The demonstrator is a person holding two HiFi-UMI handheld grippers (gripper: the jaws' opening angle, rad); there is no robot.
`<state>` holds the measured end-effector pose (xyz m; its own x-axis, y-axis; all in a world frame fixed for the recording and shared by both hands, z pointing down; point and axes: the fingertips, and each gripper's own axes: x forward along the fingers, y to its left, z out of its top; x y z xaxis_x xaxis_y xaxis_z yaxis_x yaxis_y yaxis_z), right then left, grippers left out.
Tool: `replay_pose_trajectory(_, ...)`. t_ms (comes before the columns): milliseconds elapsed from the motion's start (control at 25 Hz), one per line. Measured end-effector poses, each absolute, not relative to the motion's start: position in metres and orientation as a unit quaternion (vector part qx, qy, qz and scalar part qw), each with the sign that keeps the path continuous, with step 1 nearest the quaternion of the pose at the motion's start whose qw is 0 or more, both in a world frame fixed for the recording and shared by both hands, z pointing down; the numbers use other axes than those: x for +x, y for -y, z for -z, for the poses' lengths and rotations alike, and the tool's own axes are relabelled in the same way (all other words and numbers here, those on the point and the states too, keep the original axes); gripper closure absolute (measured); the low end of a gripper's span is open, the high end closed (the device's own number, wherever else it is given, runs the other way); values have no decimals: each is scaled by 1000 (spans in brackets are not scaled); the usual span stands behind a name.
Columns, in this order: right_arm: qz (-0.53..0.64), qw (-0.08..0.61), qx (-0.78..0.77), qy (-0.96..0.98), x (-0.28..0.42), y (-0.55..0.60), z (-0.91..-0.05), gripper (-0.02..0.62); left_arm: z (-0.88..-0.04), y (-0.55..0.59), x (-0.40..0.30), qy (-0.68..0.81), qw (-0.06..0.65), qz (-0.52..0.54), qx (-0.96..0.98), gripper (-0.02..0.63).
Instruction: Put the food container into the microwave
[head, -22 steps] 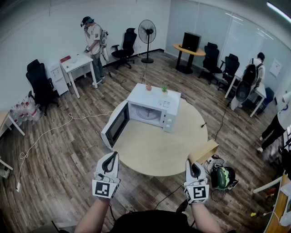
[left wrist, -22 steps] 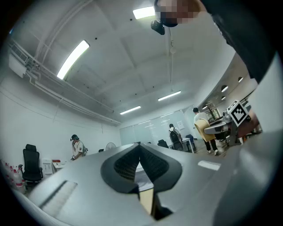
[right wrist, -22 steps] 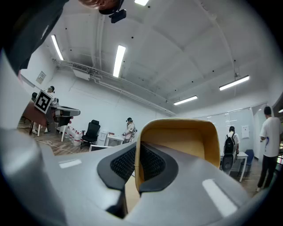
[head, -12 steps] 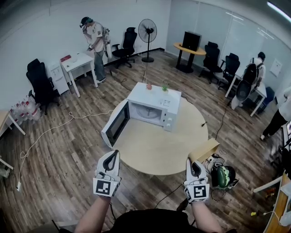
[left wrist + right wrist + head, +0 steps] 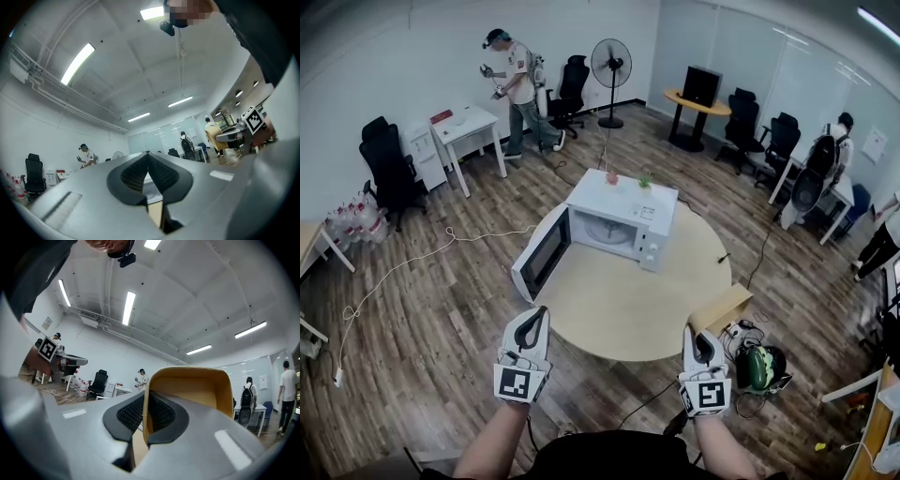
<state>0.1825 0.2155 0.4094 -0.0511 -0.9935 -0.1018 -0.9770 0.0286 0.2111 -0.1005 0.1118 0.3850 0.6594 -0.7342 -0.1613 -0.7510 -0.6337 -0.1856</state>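
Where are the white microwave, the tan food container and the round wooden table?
white microwave (image 5: 623, 199): head view, its top.
tan food container (image 5: 724, 312): head view, its side wall.
round wooden table (image 5: 619, 314): head view, bare top.

A wood-plank floor (image 5: 441, 309) runs up to plain white walls (image 5: 412, 56), with a glass partition (image 5: 787, 66) on the right. A round pale table (image 5: 609, 319) stands mid-room. Along the far wall are a pedestal fan (image 5: 610, 66), a small white desk (image 5: 469, 127) and black office chairs (image 5: 386, 169). A white cable (image 5: 394, 272) trails across the floor. Strip lights (image 5: 77, 63) glow on the white ceiling
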Motion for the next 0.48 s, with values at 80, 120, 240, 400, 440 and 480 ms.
replay_pose_trajectory(80,113,37,685,718,184,-215,-409,583,-384,-112,-99,-414,122,-34,-902,607)
replay_pose_trajectory(120,114,37,684,719,184,-216,-410,583,-383,-112,-99,-417,126,-33,-900,607)
replay_pose_trajectory(240,114,38,683,721,188,-219,-412,583,-385,-116,-94,-418,127,-33,-899,607)
replay_pose_trajectory(400,113,35,677,726,196,-228,-414,583,-388,-125,-82,-416,121,-28,-901,607)
replay_pose_trajectory(440,112,34,675,729,198,-229,-415,583,-387,-127,-77,-417,121,-28,-900,607)
replay_pose_trajectory(480,112,34,672,731,201,-231,-416,583,-387,-129,-73,-418,122,-28,-900,607)
